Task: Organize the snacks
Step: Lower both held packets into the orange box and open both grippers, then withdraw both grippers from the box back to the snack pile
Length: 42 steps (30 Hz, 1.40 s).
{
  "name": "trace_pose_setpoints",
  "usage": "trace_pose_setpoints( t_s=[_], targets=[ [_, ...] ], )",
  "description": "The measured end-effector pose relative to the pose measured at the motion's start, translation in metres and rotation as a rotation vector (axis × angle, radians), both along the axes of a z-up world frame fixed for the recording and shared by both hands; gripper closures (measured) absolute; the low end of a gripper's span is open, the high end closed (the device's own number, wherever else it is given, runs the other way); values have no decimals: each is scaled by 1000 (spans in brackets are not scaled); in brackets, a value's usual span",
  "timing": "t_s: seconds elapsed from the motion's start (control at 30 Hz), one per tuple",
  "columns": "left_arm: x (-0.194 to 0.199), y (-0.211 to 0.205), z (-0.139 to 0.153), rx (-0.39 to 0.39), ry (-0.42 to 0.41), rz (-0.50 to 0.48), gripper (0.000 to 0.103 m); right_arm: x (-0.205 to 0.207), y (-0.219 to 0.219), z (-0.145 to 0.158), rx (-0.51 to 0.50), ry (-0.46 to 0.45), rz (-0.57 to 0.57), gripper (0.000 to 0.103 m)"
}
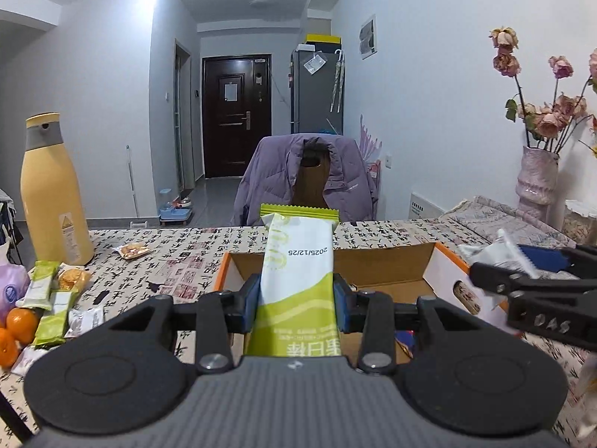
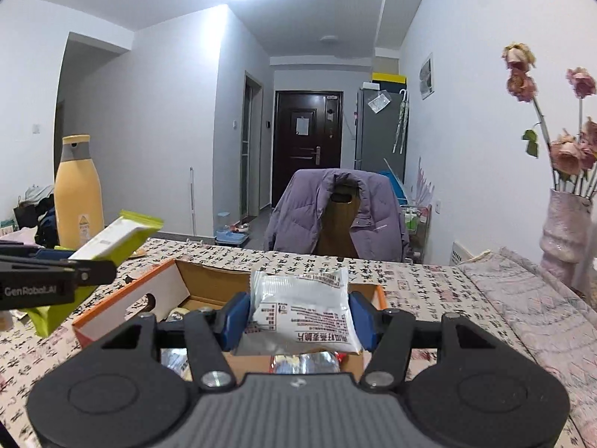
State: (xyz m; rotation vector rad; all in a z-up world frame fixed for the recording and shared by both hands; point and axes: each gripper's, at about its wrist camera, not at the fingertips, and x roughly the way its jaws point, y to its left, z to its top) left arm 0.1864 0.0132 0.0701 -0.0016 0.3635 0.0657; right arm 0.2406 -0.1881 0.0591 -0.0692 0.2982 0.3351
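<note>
My left gripper (image 1: 296, 304) is shut on a green-and-white snack bar (image 1: 298, 276) and holds it over the near left part of an open cardboard box (image 1: 388, 261) with orange-and-white sides. My right gripper (image 2: 300, 317) is shut on a white snack packet (image 2: 302, 310) above the same box (image 2: 168, 291), which holds some wrapped snacks (image 2: 306, 362). The right gripper also shows in the left wrist view (image 1: 522, 272) with the white packet (image 1: 492, 255). The left gripper shows in the right wrist view (image 2: 59, 272) with its bar (image 2: 112, 240).
Loose snacks (image 1: 52, 298) and oranges (image 1: 20, 323) lie on the patterned tablecloth at left, with a small packet (image 1: 131, 251) farther back. A tall yellow bottle (image 1: 52, 194) stands at left. A vase of dried roses (image 1: 537, 183) stands at right. A chair with a purple jacket (image 1: 306, 183) is behind the table.
</note>
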Motion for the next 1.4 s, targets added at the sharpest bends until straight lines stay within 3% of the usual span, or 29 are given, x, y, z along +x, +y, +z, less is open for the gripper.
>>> trace_pose_setpoints(
  t_s=[0.3,0.53,0.7,0.77,0.8,0.83,0.87,0.93,1.4],
  targets=[
    [35,3,-17,-11,16,27,64,34,11,-26,-9,53,-23,45],
    [48,11,-43,-22,87,29,64,40,4,-44,14,102,-36,44],
    [51,17,-53,-34,117,26,62,39,5,-47,5,107,-35,36],
    [49,18,-53,-41,109,24,56,37,4,-47,10,102,-42,31],
    [47,19,-52,-48,100,21,43,38,3,-46,11,100,-48,22],
    [45,19,-51,-53,89,24,22,39,1,-46,15,100,-56,16],
    [42,19,-48,-56,74,31,14,39,-1,-45,23,99,-64,3],
    [35,19,-43,-54,37,42,0,40,-7,-45,45,97,-77,0],
    [16,18,-11,-78,-28,52,0,34,-19,-31,80,88,-113,0]
  ],
)
